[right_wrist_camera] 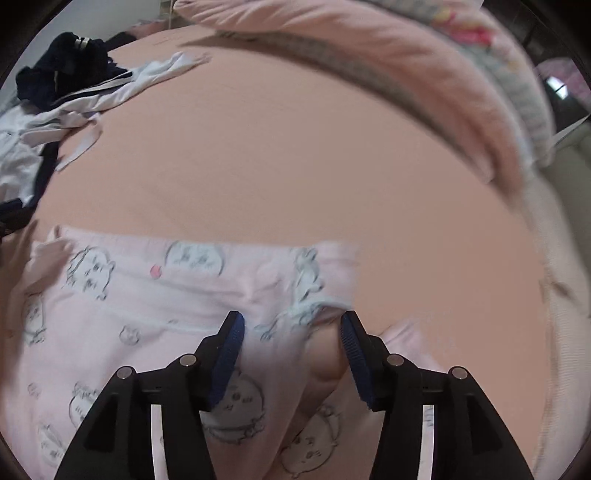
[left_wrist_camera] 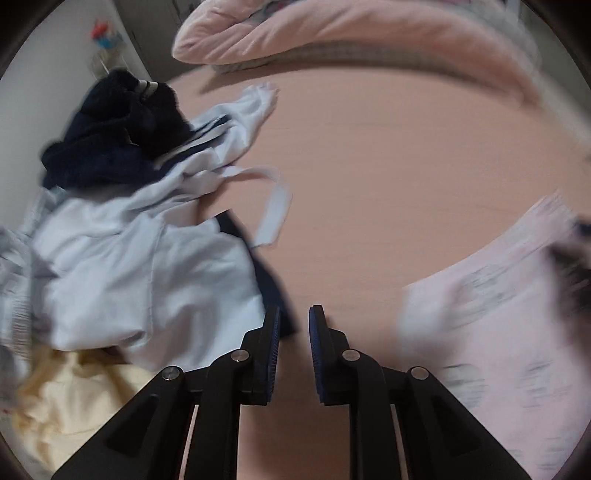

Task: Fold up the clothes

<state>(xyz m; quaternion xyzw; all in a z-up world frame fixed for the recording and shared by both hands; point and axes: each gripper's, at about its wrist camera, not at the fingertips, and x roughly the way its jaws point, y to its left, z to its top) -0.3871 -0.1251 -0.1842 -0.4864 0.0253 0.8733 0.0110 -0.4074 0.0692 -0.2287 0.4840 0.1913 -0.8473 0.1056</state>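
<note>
A pale pink garment printed with cartoon animals (right_wrist_camera: 147, 295) lies spread on the pink bed sheet (right_wrist_camera: 295, 166). My right gripper (right_wrist_camera: 291, 321) stands open just above it, its blue pads on either side of a raised fold near the garment's right edge. In the left wrist view the same garment (left_wrist_camera: 498, 325) shows blurred at the right. My left gripper (left_wrist_camera: 294, 314) is open over bare sheet (left_wrist_camera: 369, 166), with nothing between its fingers, beside a heap of light blue clothing (left_wrist_camera: 129, 266).
A dark navy garment (left_wrist_camera: 118, 133) tops the heap at the far left, with a cream-yellow cloth (left_wrist_camera: 70, 406) in front of it. A rolled pink quilt (left_wrist_camera: 332, 33) runs along the far side of the bed. A white wall (left_wrist_camera: 48, 74) rises behind the heap.
</note>
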